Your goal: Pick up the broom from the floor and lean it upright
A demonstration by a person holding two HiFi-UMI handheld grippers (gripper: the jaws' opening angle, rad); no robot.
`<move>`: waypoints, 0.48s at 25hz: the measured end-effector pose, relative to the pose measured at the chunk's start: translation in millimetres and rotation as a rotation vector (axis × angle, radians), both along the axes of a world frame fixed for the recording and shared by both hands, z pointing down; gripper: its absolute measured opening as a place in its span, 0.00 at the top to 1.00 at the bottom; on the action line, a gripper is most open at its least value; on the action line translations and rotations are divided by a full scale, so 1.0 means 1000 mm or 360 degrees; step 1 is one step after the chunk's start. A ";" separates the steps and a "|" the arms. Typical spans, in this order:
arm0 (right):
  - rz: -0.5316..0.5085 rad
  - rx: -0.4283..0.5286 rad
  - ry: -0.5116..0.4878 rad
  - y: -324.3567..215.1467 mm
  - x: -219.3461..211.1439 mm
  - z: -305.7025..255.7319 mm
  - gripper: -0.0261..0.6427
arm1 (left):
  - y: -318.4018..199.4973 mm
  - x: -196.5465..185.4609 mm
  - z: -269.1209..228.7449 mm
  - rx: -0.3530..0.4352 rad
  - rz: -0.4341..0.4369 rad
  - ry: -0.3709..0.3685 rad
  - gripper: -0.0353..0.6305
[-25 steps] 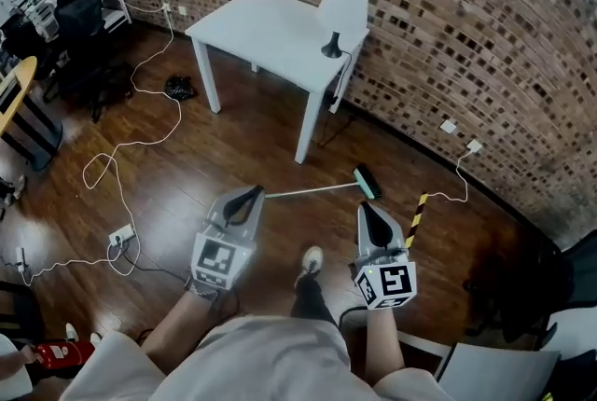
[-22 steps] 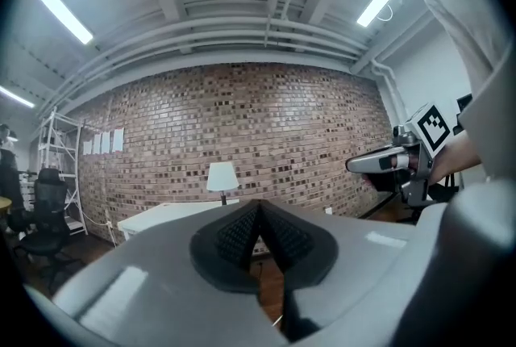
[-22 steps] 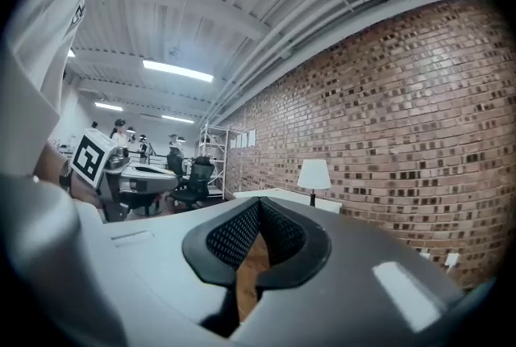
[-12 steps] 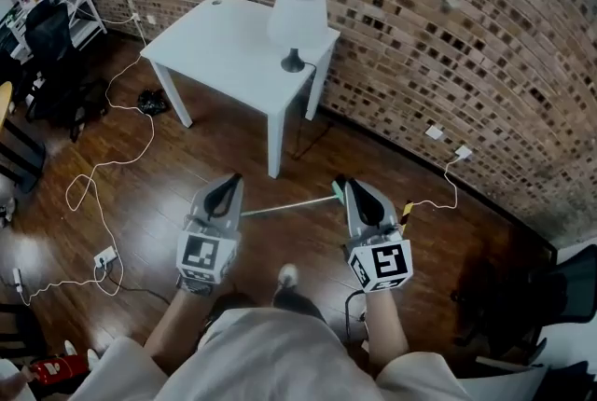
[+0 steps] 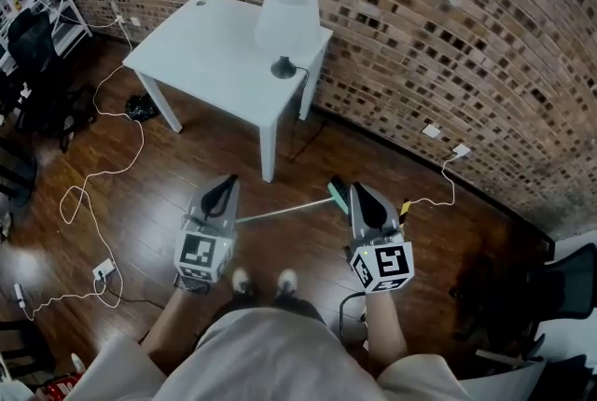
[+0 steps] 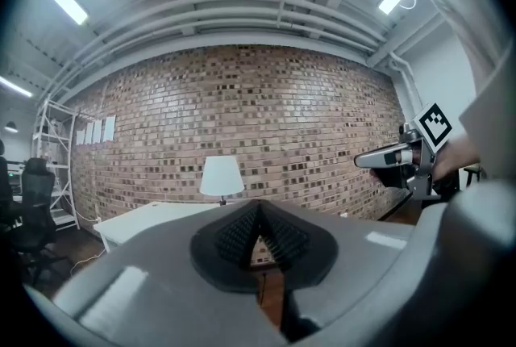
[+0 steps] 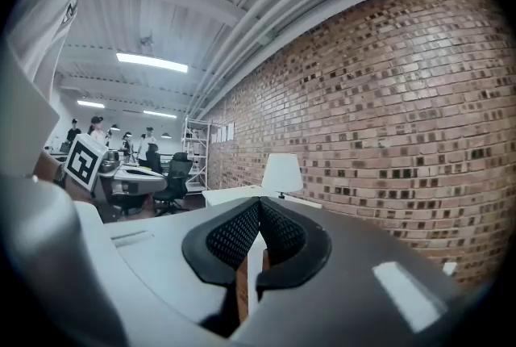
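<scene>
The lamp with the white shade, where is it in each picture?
Head view: the lamp stands near the top middle, on the white table, at the table's end by the wall.
Left gripper view: the lamp is a little left of the middle.
Right gripper view: the lamp is near the middle.
Shared landmark: the brick wall behind the lamp.

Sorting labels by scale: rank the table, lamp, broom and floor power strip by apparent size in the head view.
1. table, clearly largest.
2 or 3. lamp and broom: unsure, since the broom looks longer but far thinner.
4. power strip, smallest.
</scene>
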State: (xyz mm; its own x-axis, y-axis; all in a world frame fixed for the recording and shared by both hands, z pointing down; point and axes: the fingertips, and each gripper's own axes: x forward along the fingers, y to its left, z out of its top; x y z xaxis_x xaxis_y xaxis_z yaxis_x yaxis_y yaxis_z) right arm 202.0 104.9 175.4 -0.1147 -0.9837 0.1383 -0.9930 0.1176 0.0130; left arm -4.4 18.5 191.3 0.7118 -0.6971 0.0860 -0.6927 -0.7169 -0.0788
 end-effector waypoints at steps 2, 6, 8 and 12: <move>-0.0007 -0.0029 0.0010 -0.009 0.001 0.006 0.94 | -0.012 0.004 0.005 -0.0020 0.0022 0.0000 0.94; -0.0034 -0.0104 0.0028 -0.032 0.001 0.025 0.94 | -0.032 0.006 0.021 -0.0068 0.0032 -0.0009 0.94; -0.0055 -0.0139 0.0032 -0.043 -0.001 0.036 0.94 | -0.041 0.004 0.033 -0.0097 0.0017 -0.0027 0.94; -0.0101 -0.0188 0.0043 -0.073 -0.002 0.060 0.94 | -0.064 -0.002 0.050 -0.0131 -0.0008 -0.0068 0.94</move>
